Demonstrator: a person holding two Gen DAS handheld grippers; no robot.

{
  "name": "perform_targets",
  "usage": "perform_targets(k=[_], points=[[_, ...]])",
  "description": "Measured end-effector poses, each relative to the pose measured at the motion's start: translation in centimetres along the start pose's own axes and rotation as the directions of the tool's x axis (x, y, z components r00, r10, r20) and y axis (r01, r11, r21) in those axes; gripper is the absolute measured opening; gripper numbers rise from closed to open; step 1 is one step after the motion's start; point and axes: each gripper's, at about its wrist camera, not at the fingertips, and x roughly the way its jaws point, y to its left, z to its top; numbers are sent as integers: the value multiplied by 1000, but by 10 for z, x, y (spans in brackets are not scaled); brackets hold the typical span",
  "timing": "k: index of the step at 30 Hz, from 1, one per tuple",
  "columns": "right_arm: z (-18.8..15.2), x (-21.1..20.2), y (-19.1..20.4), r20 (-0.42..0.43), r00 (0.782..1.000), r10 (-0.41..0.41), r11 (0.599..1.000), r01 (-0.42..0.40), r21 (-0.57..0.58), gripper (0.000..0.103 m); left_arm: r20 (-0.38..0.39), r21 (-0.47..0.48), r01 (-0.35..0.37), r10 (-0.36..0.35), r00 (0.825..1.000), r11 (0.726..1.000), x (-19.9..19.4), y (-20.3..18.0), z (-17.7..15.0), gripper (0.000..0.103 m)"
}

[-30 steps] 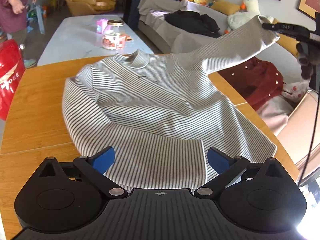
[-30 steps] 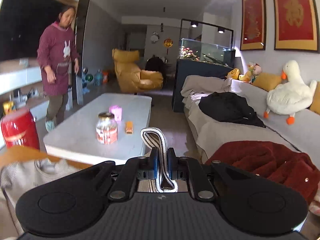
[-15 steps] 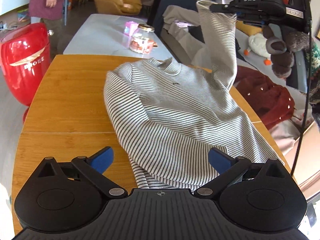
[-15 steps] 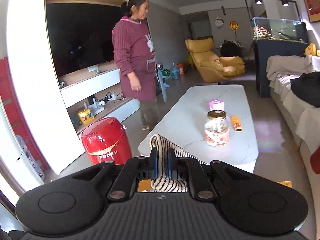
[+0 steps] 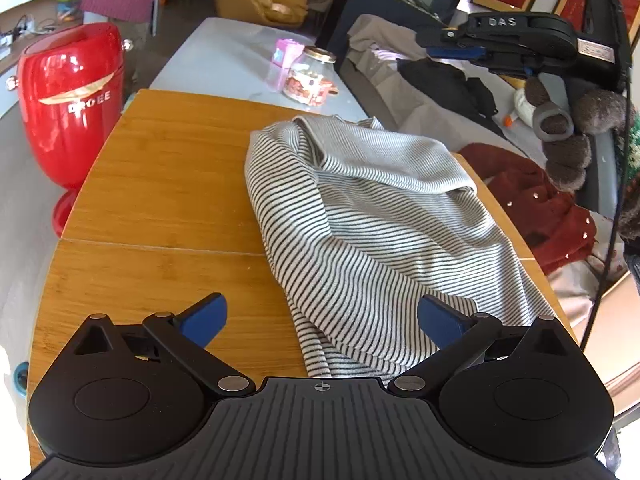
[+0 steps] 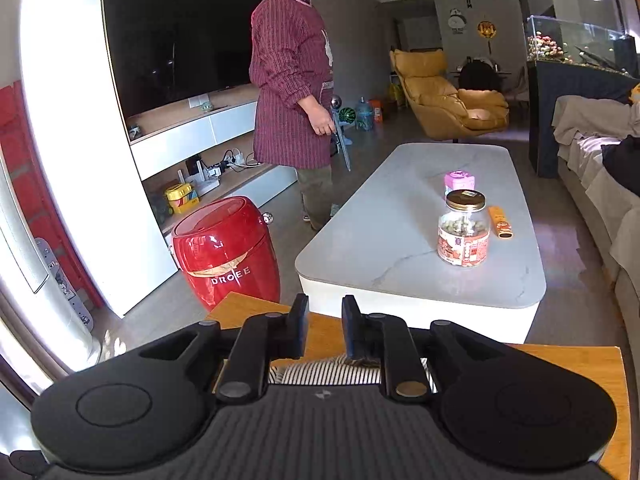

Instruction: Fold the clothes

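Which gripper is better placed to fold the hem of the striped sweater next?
Left. The left gripper is open and low, its fingers either side of the striped sweater's hem; the right gripper is raised beyond its far end.

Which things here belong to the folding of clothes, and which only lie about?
For the job: striped sweater; wooden table; left gripper; right gripper.

Lying about: glass jar; pink box; red bin; red coat.

Bright daylight in both shots, pretty sharp overall. Heavy fisheye bend at the edges, dark corners. The wooden table (image 5: 168, 184) has a soft sheen, the red bin (image 6: 228, 252) shows glossy highlights, and the white wall panel (image 6: 60, 120) is blown out.
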Motion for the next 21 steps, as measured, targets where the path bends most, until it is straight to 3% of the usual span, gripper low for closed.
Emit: perform_targets(k=[3, 5, 7, 10, 12, 14, 15, 18, 20, 21], points=[[-26, -22, -16, -90, 995, 48, 994, -39, 98, 26, -4, -8, 2, -2, 1000, 1000, 4, 2, 0, 103], [-52, -35, -29, -180, 979, 96, 981, -62, 183, 26, -7, -13, 0, 0, 1000, 1000, 7, 5, 1, 103], [-84, -43, -35, -290, 948, 129, 969, -59, 239, 26, -9, -19, -5, 5, 1000, 1000, 10, 8, 1, 103], [-127, -52, -38, -421, 885, 199, 938, -47, 343, 26, -15, -35, -17, 17, 1000, 999, 15, 12, 4, 103], [-149, -55, -40, -450, 849, 278, 894, -57, 444, 26, -18, -58, -20, 19, 1000, 998, 18, 15, 7, 103], [-165, -52, -36, -448, 830, 333, 861, -74, 503, 32, -18, -82, -20, 18, 1000, 996, 20, 16, 8, 103], [-170, -48, -33, -454, 825, 338, 859, -73, 507, 38, -17, -91, -19, 18, 1000, 996, 20, 16, 9, 103], [-179, -34, -19, -459, 824, 332, 873, -84, 481, 38, -7, -96, -21, 20, 1000, 995, 15, 15, 8, 103], [-162, -32, 0, -413, 855, 314, 910, -148, 387, 23, 2, -90, -31, 31, 1000, 995, 9, 15, 8, 103], [-153, -31, 10, -386, 870, 306, 927, -179, 330, 9, 7, -92, -36, 37, 999, 995, 6, 15, 9, 103]])
